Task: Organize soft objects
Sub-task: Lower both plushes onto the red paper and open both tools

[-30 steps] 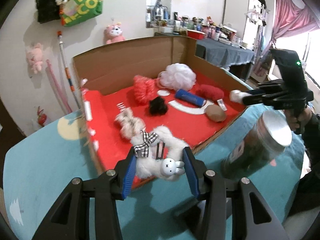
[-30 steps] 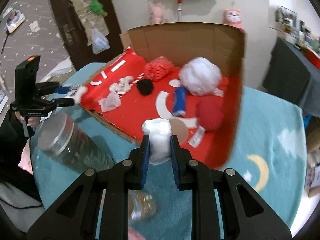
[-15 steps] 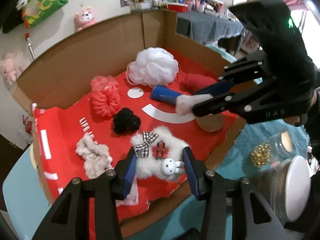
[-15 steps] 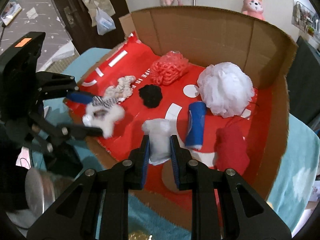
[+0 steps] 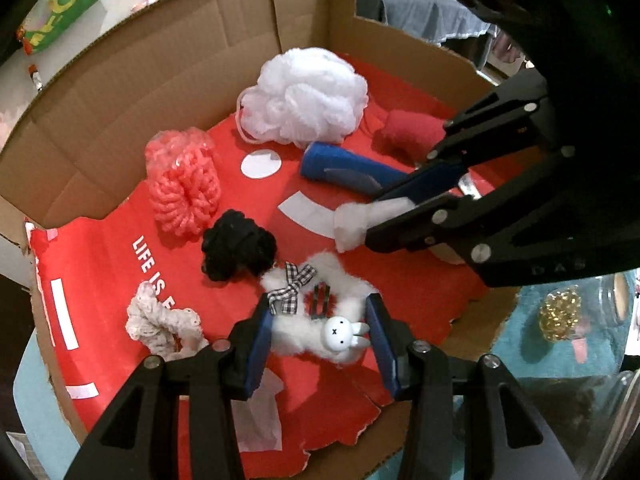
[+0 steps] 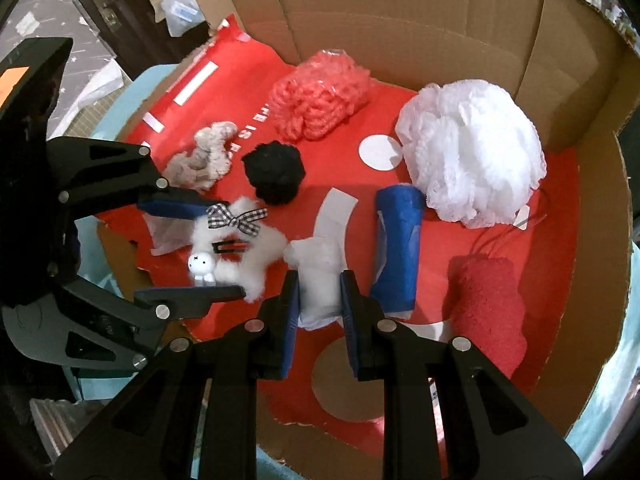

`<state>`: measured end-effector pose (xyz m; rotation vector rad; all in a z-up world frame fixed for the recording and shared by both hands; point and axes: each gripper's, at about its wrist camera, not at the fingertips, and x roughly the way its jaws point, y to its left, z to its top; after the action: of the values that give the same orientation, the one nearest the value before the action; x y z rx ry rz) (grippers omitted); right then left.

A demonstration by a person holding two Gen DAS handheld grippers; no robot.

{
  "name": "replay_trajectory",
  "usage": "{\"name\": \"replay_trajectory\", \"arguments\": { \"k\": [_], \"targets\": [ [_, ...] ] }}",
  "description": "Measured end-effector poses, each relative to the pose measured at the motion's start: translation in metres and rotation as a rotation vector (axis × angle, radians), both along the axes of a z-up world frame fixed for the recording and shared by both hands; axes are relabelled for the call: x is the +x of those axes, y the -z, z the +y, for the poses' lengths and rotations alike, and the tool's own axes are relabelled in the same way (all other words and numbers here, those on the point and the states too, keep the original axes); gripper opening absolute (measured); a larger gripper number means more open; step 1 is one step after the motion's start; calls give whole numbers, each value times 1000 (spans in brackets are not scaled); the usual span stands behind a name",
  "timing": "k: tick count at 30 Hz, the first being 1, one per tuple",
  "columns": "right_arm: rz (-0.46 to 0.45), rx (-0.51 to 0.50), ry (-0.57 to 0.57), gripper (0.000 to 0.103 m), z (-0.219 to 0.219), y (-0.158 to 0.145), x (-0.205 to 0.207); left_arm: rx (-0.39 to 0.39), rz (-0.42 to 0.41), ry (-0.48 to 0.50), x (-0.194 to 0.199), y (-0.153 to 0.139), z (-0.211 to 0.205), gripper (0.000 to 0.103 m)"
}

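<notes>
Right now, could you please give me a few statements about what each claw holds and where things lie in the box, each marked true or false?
1. The left claw holds a fluffy white bunny. True.
2. The right claw is open. False: it is shut on a white soft wad.
3. The black pompom lies beside the coral yarn ball. True.
4. The white bath pouf lies outside the cardboard box. False: it sits inside, near the back wall.
5. The blue roll stands upright. False: it lies on its side.
</notes>
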<state>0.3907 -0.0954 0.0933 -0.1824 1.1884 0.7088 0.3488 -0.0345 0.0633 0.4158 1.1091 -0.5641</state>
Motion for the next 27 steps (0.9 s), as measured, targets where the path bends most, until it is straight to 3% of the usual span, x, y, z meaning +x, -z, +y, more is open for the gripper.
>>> {"name": "replay_trajectory", "arguments": {
  "k": [18,27],
  "targets": [
    [58,-15,17,21,-1,9,3,-23,17,-2,2,5,4,51],
    [51,-45,27,22,8,8,1,-30,-2,-35,-6,-5,11,58]
  ]
}}
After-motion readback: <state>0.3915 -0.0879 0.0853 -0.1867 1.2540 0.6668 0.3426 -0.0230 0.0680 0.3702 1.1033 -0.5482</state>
